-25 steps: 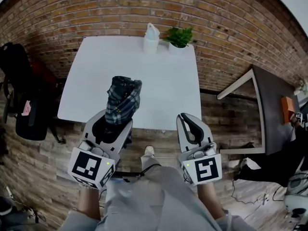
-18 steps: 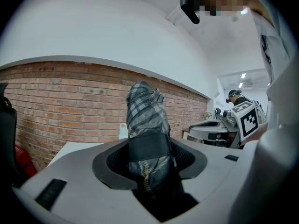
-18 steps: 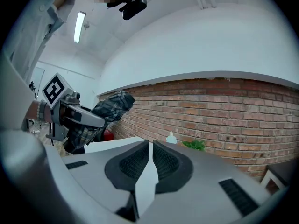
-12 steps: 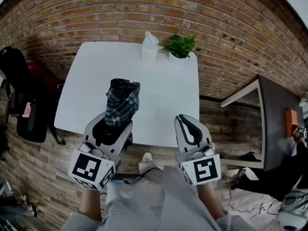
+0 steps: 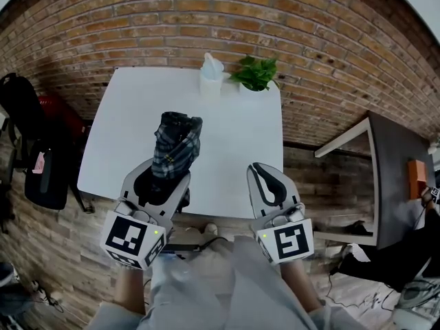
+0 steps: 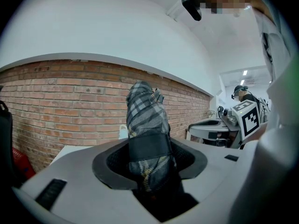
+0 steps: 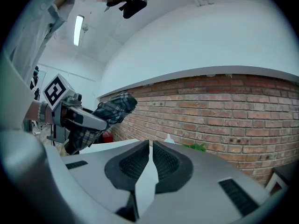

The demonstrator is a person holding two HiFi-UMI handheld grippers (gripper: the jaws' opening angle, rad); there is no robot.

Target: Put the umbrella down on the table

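Observation:
A folded grey plaid umbrella point(image 5: 177, 141) stands tilted up out of my left gripper point(image 5: 167, 175), which is shut on its lower part. In the left gripper view the umbrella point(image 6: 147, 129) fills the gap between the jaws, its strap across the pads. It hangs above the near left part of the white table point(image 5: 234, 139). My right gripper point(image 5: 268, 176) is shut and holds nothing, at the table's near edge to the right. In the right gripper view its jaws point(image 7: 150, 149) meet, and the umbrella point(image 7: 111, 110) shows at the left.
A white bottle point(image 5: 211, 76) and a small green plant point(image 5: 256, 73) stand at the table's far edge by the brick wall. A black chair with a bag point(image 5: 31, 153) is at the left. A dark second table point(image 5: 392, 160) is at the right.
Both grippers have advanced toward the table, the umbrella carried along in the left one. The table's near edge now lies under the jaws. Neither grip has changed.

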